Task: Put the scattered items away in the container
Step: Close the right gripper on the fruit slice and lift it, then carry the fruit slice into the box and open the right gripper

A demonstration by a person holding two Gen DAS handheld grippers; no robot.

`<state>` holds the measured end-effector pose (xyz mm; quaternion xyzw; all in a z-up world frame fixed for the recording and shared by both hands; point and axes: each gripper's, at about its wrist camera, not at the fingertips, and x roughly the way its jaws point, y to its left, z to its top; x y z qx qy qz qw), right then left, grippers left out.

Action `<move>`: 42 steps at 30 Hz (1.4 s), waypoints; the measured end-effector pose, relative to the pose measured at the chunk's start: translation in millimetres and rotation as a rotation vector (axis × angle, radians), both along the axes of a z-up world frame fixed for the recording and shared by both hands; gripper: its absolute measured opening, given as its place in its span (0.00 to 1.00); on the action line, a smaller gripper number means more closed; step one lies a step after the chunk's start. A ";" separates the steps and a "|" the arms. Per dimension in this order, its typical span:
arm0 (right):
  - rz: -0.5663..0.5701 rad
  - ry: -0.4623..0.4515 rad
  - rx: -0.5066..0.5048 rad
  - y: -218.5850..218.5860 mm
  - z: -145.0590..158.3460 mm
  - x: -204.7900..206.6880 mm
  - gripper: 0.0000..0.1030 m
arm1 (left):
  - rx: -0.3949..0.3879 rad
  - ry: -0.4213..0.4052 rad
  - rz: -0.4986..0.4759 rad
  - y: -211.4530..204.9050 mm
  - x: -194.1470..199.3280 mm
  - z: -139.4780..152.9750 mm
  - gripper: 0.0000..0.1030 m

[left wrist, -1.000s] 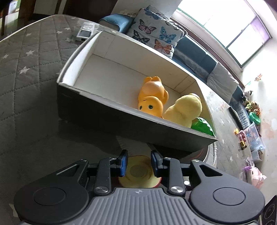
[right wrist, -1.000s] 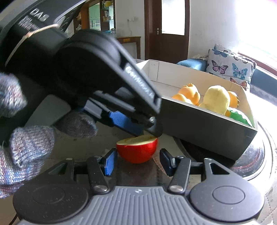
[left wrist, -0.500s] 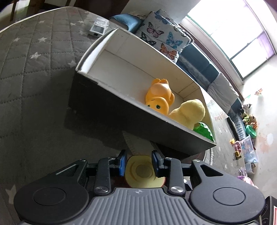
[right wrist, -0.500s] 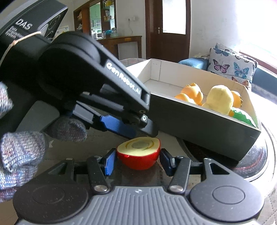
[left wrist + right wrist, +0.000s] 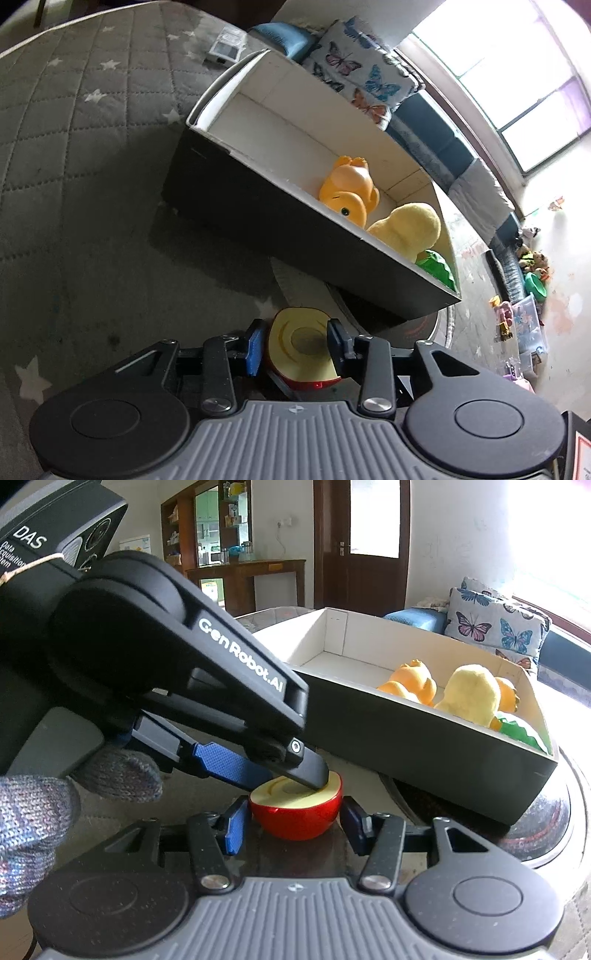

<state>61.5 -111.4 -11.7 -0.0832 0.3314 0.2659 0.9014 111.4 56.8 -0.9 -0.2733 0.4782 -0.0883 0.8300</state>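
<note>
A red toy apple half (image 5: pixel 295 812) with a yellow cut face (image 5: pixel 299 343) sits between the fingers of my right gripper (image 5: pixel 293 823), whose pads press its red sides. My left gripper (image 5: pixel 293 332) reaches in from the left over the apple. Its jaws are opening, and they stand either side of the apple without pressing it. One black fingertip (image 5: pixel 317 775) rests on the cut face. Just beyond stands the white-lined dark box (image 5: pixel 406 738) (image 5: pixel 277 229). It holds an orange duck toy (image 5: pixel 349 184), a yellow plush (image 5: pixel 410 229) and a green toy (image 5: pixel 436 266).
A grey quilted mat with stars (image 5: pixel 74 147) covers the surface. A gloved hand (image 5: pixel 29 812) holds the left gripper. A small white device (image 5: pixel 225 48) lies behind the box, a glossy dark dome (image 5: pixel 535 819) under its right end. A butterfly cushion (image 5: pixel 362 74) lies beyond.
The left gripper's jaws have widened around the apple half and its wrist has rolled. The apple has tipped from tilted to cut face up. The right gripper kept still.
</note>
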 end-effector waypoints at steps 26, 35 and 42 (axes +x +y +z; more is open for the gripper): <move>-0.015 -0.031 -0.011 0.5 6.0 -5.1 0.51 | 0.031 -0.024 -0.029 -13.3 -2.6 15.5 0.42; -0.025 -0.070 0.008 -4.7 21.2 -4.3 0.51 | 0.031 -0.067 -0.043 -17.5 -0.6 35.5 0.42; -0.033 -0.130 0.018 -7.6 42.5 4.1 0.51 | 0.031 -0.118 -0.057 -21.0 13.4 60.1 0.42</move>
